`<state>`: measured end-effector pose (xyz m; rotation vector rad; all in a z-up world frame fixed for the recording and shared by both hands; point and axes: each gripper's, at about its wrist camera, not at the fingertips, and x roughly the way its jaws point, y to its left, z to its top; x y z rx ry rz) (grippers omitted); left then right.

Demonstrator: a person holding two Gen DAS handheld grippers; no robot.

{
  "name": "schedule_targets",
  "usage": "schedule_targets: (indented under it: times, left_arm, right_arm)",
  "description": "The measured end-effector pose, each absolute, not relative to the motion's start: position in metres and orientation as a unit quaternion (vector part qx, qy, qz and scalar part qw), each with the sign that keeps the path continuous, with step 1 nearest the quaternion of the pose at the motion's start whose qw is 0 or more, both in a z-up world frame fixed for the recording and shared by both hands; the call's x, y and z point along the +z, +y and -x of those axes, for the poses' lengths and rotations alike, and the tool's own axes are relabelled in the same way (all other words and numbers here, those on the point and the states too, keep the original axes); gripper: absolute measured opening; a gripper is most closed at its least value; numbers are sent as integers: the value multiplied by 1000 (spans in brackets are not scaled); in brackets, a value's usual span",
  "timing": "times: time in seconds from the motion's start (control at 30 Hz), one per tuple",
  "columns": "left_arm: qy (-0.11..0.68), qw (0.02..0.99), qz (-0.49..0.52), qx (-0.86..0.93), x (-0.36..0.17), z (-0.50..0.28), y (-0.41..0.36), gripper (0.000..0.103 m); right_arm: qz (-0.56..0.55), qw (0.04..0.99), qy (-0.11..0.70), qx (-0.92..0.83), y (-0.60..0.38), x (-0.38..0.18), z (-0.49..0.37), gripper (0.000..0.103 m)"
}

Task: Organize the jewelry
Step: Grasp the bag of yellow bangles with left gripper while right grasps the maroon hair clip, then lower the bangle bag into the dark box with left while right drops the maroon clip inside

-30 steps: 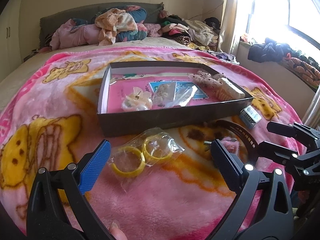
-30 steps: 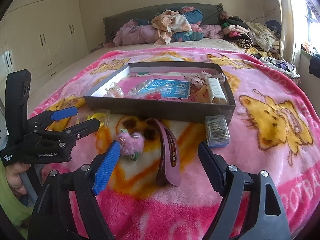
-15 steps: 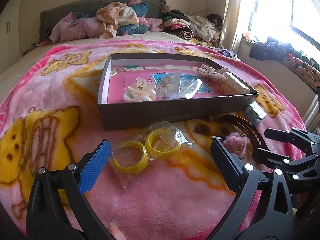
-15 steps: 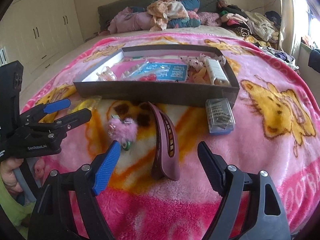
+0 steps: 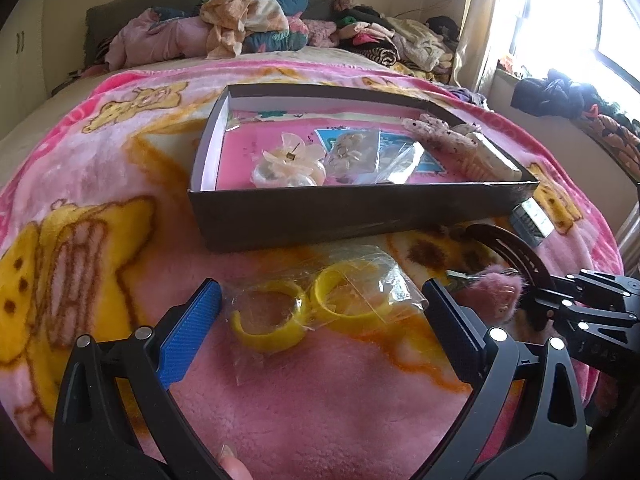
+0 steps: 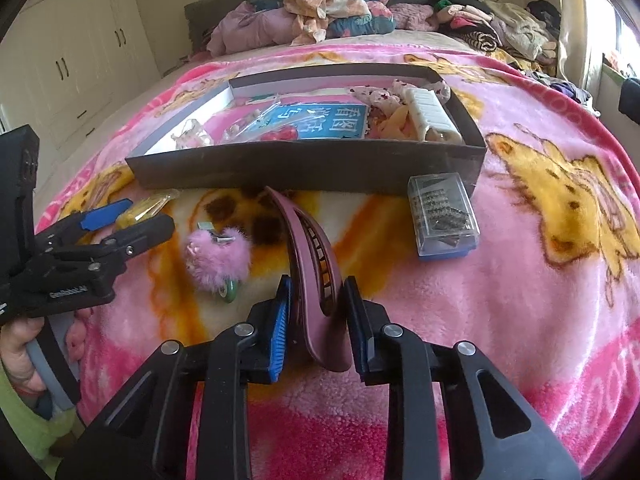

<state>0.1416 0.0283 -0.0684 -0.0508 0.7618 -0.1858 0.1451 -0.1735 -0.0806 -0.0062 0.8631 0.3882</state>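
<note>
Since the earlier frames the right gripper has dropped toward the blanket and its jaws have just been closing, narrowing from wide apart to a tight gap with the mauve hair claw clip between them; both pads now press the near end of the clip, whose far end points at the box. Left gripper hovers low with jaws wide, nothing gripped; the clear bag of yellow rings lies on the blanket between its fingers, the blue pad just beside the bag's left edge, though contact cannot be told. Dark shallow box sits mid-blanket, beyond both grippers; inside it, a pale flower hair clip near the front left, a small clear packet beside it, a white comb-like piece toward the right wall, all on a pink and blue printed sheet. Fluffy pink hair clip lies on the blanket just left of the claw clip, not touching it. Small clear plastic case with a blue base rests near the box's front right corner. Heaped clothes line the head of the bed. A hand holds the left gripper's handle at the left edge of the right wrist view.
</note>
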Motion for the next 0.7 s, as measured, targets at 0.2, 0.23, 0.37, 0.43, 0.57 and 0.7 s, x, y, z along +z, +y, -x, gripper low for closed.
schedule_targets:
  times: [0.2,0.23,0.37,0.43,0.57,0.7]
  left_arm:
    - [376,922,22,-88,-69,-142,28,75]
    - [376,922,21,-88,-69,-142,28,75]
    - [376,923,11,-87,-69,-140,26,73]
    - [375,923,9,-89,-68,-138,25,72]
    - [371,924,4,-91,-65,-133,23,70]
    - [367,925,6,-96,-59,-129,22,66]
  right_arm:
    - [-7,891,413,189,-178,-79,-144,25]
    - [-10,891,412,189,-179,-78,-144,25]
    - [-15,892,410,189,-181,-76,-142,25]
    - [-17,893,407,189,-183,-75,-141,25]
    - [-20,895,404,190,-184,-73,-139,25]
    - [-23,896,400,192,-186,-70,-137,25]
